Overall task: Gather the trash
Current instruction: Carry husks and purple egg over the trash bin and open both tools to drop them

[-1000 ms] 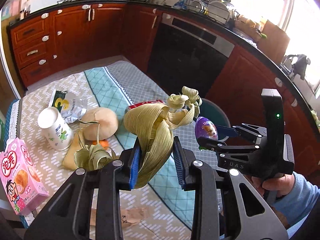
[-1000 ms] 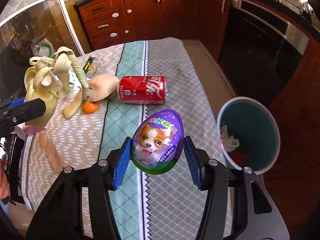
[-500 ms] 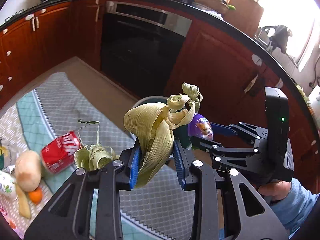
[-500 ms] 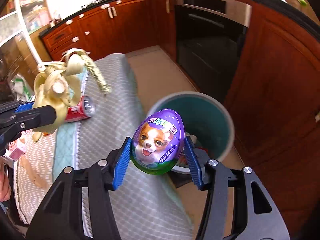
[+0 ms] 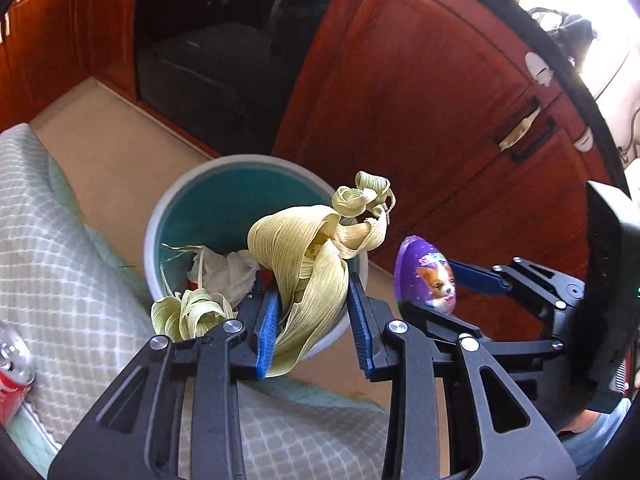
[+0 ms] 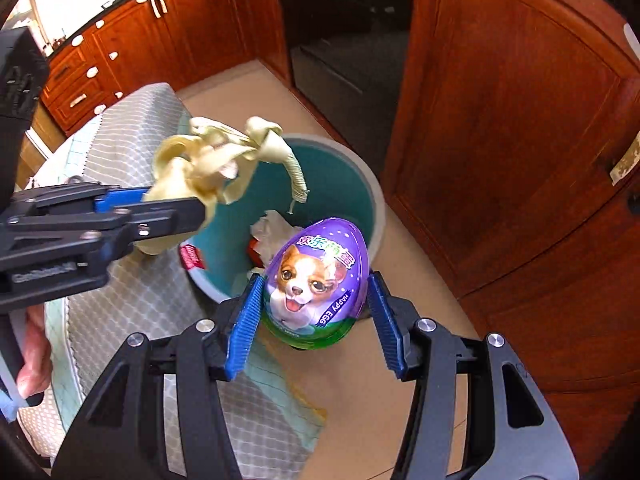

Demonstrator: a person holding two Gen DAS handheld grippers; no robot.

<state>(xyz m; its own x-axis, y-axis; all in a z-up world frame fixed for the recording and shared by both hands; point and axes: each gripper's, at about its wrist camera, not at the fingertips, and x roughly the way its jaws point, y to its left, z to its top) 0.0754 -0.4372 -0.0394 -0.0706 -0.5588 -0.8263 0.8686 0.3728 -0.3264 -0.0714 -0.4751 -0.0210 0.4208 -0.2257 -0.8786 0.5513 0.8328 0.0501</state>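
I hold a gripper in each hand, both tipped down toward the bin (image 5: 160, 216) on the floor beside the table (image 5: 60, 272).

My left gripper (image 5: 314, 322) has the husk (image 5: 304, 252) between its blue pads (image 5: 266, 326), and its jaws are opening. The left pad lies against the husk; on the right side there is a gap between pad and husk, so it is no longer clamped. The husk stands up out of the jaws, its curled end above the bin's near rim, over the teal inside. A smaller curl of husk (image 5: 188, 314) hangs just left of the left finger, at the bin's edge. From the right wrist view the same husk (image 6: 208, 168) juts out of the left gripper (image 6: 176, 208) above the bin's (image 6: 360, 176) table-side rim, with one strand drooping into the opening.

My right gripper (image 6: 316, 314) is closed on the egg (image 6: 316, 280), a purple plastic shell printed with a puppy, pointed end up. Both pads press its sides. It sits over the bin's near edge, on the side away from the table. In the left view the egg (image 5: 426, 276) is just right of the bin, near the cabinet door (image 5: 420, 100).

Inside the bin lie crumpled tissue (image 5: 228, 274) and a red wrapper (image 6: 192, 258). A red can (image 5: 14, 376) lies on the table, well apart from the bin.
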